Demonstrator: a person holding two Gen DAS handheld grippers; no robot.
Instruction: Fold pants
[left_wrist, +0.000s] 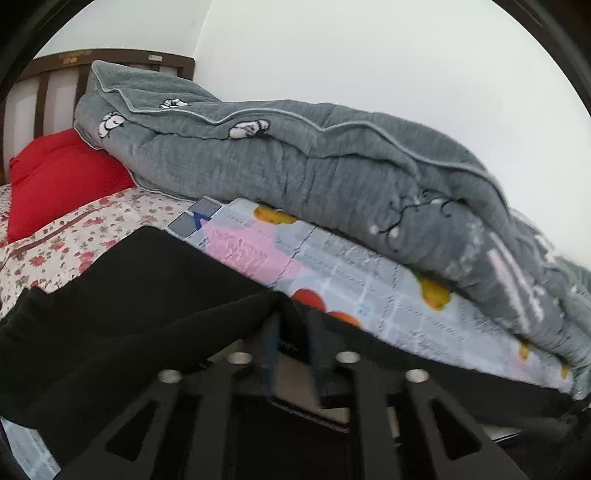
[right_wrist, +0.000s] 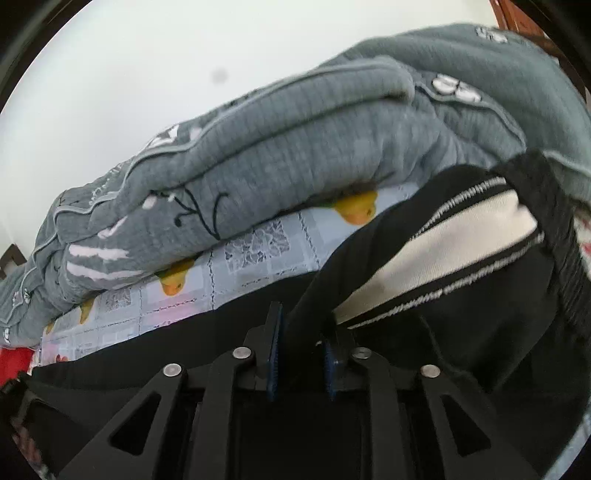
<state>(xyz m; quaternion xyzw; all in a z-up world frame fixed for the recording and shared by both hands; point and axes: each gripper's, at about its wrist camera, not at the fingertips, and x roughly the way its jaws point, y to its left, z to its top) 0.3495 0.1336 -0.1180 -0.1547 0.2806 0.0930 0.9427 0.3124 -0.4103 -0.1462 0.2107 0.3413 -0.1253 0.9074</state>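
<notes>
Both hand-held grippers, the left (left_wrist: 291, 345) and the right (right_wrist: 301, 345), pinch black pants (left_wrist: 122, 295) fabric between narrowly parted jaws, the garment spread across each frame's lower half on the bed, below a grey quilt (left_wrist: 295, 162).

We hold both tongs angled downward: left tongs (left_wrist: 291, 332) and right tongs (right_wrist: 301, 343) each pinch black cloth.

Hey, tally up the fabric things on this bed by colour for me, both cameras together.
Black: 1, the pants
Grey: 1, the quilt
Red: 1, the pillow
Pale blue with fruit print: 1, the cover
Floral white: 1, the sheet
Total: 5
</notes>
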